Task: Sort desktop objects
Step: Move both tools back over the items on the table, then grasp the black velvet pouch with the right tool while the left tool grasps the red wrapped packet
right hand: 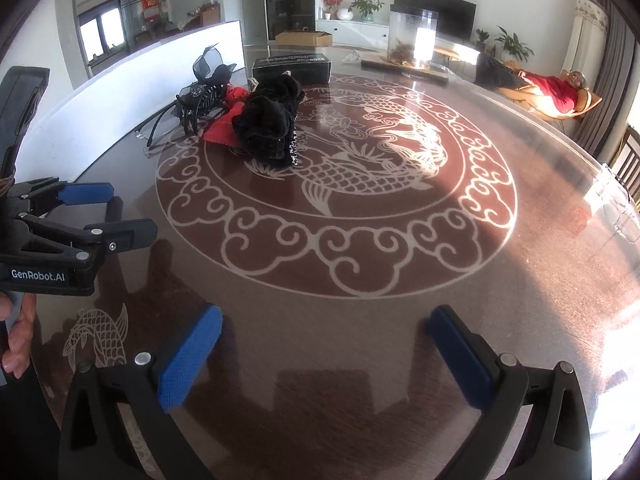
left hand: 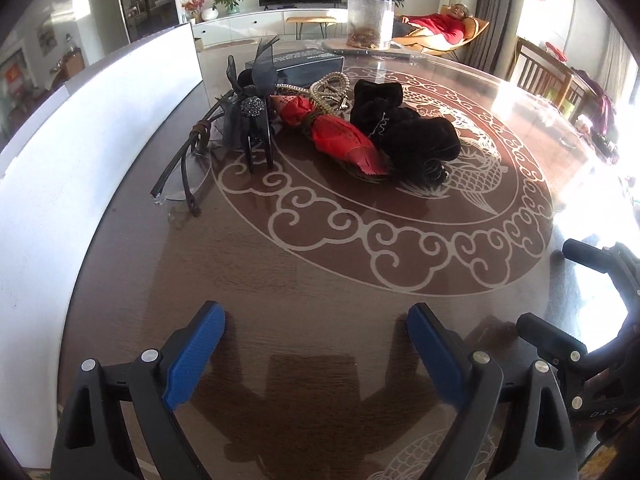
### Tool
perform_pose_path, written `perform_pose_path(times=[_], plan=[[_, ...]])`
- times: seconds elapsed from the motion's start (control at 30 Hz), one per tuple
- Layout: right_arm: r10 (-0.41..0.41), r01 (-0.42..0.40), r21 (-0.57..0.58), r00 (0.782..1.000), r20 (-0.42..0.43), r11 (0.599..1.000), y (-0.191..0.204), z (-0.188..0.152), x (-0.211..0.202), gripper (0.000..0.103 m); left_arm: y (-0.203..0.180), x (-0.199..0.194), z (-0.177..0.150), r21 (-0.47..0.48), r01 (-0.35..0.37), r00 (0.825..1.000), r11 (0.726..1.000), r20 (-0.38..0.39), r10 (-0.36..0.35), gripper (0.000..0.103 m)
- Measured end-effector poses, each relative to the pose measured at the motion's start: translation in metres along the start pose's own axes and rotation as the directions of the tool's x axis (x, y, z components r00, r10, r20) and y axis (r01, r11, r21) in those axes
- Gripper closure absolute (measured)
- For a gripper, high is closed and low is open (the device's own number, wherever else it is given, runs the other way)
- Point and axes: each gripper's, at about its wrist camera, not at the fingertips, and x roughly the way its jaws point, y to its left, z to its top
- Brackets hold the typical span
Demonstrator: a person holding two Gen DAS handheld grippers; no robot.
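A pile of small objects lies on the round brown table (left hand: 320, 264): a black velvet scrunchie (left hand: 404, 128), a red paper-wrapped bundle (left hand: 340, 136), a bead necklace (left hand: 328, 86), a black bow hair claw (left hand: 256, 120) and a pair of glasses (left hand: 184, 176). The pile also shows in the right wrist view, with the scrunchie (right hand: 272, 120) and hair claw (right hand: 200, 96). My left gripper (left hand: 316, 348) is open and empty, well short of the pile. My right gripper (right hand: 324, 344) is open and empty near the table's front edge. The left gripper also shows in the right wrist view (right hand: 116, 216).
A white board (left hand: 80, 152) stands along the table's left side. A black box (left hand: 308, 64) lies behind the pile. A clear jar (left hand: 370, 18) stands on a tray at the far edge. A person reclines in a chair (left hand: 440, 28) beyond the table.
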Motion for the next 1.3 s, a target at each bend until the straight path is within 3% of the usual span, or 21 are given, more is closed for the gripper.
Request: perform_pose_path(times=[0.07,0.13,0.37,0.43,0.6,0.67,0.7,0.8,0.87,0.9,1.0,1.1,1.17,1.3], plan=[[0.000,0.000,0.000,1.000,0.001,1.000,0.000,0.000,0.000,0.000,0.002,-0.002,-0.004,-0.008,0.002,1.000,1.000,0.025,-0.002,0.009],[0.000,0.000,0.001,1.000,0.001,1.000,0.000,-0.001,0.001,0.000,0.004,-0.002,-0.007,-0.019,-0.010,1.000,1.000,0.027,0.011,0.000],[0.023,-0.023,-0.029,1.000,-0.005,0.999,0.001,0.007,0.007,0.000,0.008,-0.002,-0.007,-0.029,-0.012,0.999,1.000,0.032,0.013,0.000],[0.057,-0.058,-0.033,0.998,-0.015,0.998,0.002,0.022,0.014,0.002,0.009,-0.002,-0.007,-0.032,-0.009,0.999,0.999,0.034,0.010,0.000],[0.132,-0.135,0.029,0.986,0.105,0.990,0.002,0.081,0.012,0.007,0.011,-0.003,-0.008,-0.046,-0.009,0.999,0.999,0.039,0.011,0.000],[0.137,-0.140,0.018,0.984,0.111,0.990,0.008,0.107,0.021,0.007,0.011,-0.002,-0.008,-0.041,-0.016,0.999,0.999,0.037,0.017,0.000],[0.138,-0.139,0.005,0.985,0.100,0.990,0.012,0.119,0.030,0.010,0.011,-0.002,-0.008,-0.039,-0.017,0.999,0.999,0.036,0.019,0.000],[0.126,-0.126,-0.020,0.992,0.009,0.992,0.020,0.143,0.064,0.035,0.012,-0.002,-0.007,-0.045,-0.008,0.999,0.999,0.040,0.010,0.000],[0.152,-0.153,-0.001,0.987,-0.050,0.988,0.020,0.147,0.082,0.055,0.013,-0.002,-0.006,-0.052,0.000,0.999,0.999,0.044,0.002,0.000],[0.166,-0.166,0.007,0.984,-0.065,0.986,0.019,0.146,0.087,0.070,0.013,-0.002,-0.006,-0.053,0.002,0.999,0.999,0.045,0.000,0.000],[0.235,-0.238,-0.044,0.969,-0.071,0.970,0.033,0.137,0.080,0.070,0.014,-0.002,-0.006,-0.056,0.003,0.999,0.998,0.047,-0.001,0.000],[0.299,-0.316,-0.195,0.948,-0.112,0.928,0.065,0.114,0.062,0.070,0.014,-0.001,-0.005,-0.058,0.007,0.999,0.998,0.047,-0.004,0.000],[0.286,-0.301,-0.198,0.953,-0.102,0.933,0.066,0.104,0.052,0.070,0.015,-0.001,-0.005,-0.060,0.010,0.999,0.998,0.048,-0.007,0.000],[0.178,-0.183,-0.102,0.982,-0.056,0.978,0.031,0.085,0.035,0.070,0.015,-0.001,-0.004,-0.065,0.017,0.999,0.998,0.052,-0.013,0.000]])
